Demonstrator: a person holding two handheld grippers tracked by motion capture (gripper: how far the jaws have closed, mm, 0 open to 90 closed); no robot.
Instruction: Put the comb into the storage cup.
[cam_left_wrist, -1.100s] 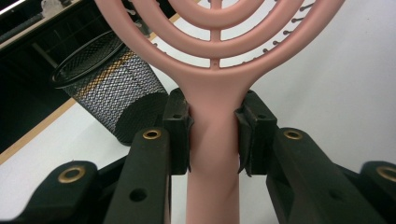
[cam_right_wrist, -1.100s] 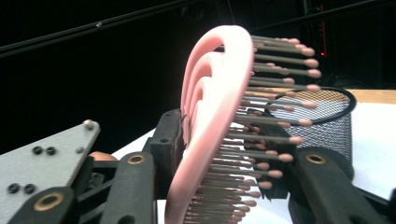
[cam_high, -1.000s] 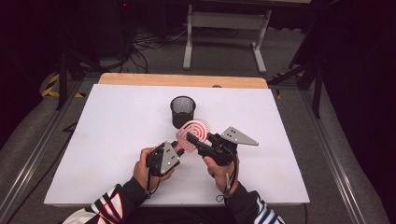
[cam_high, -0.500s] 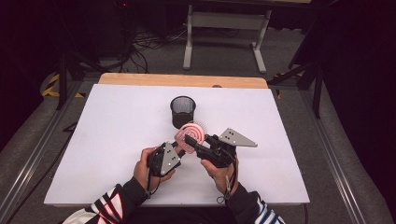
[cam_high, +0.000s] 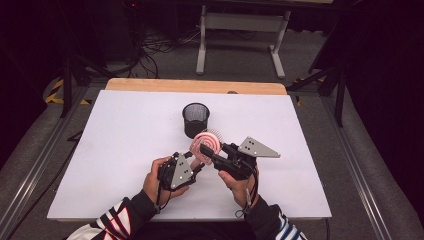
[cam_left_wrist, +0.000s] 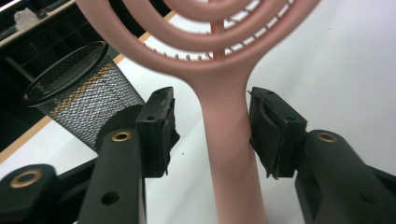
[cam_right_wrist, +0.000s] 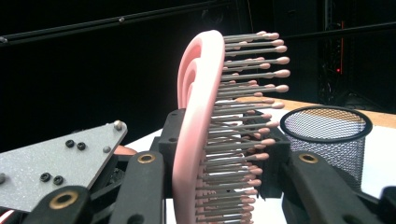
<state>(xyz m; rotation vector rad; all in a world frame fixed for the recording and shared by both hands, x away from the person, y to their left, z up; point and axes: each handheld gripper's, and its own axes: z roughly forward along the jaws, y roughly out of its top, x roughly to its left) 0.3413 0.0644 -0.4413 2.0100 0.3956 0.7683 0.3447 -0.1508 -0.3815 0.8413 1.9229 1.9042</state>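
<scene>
A pink hairbrush (cam_high: 206, 142) with a round open head is held up above the white table (cam_high: 110, 150), just in front of a black mesh cup (cam_high: 195, 119). My right gripper (cam_high: 206, 151) is shut on the brush head (cam_right_wrist: 196, 116): one jaw presses the back and the other meets the bristle tips. My left gripper (cam_high: 196, 162) is open. The pink handle (cam_left_wrist: 229, 140) runs between its jaws, with a gap on each side in the left gripper view (cam_left_wrist: 210, 121).
The mesh cup (cam_left_wrist: 79, 93) stands upright and looks empty, close behind the brush and at the right in the right gripper view (cam_right_wrist: 327, 135). A wooden strip (cam_high: 195, 86) runs along the table's far edge. Dark floor with cables and stands lies beyond.
</scene>
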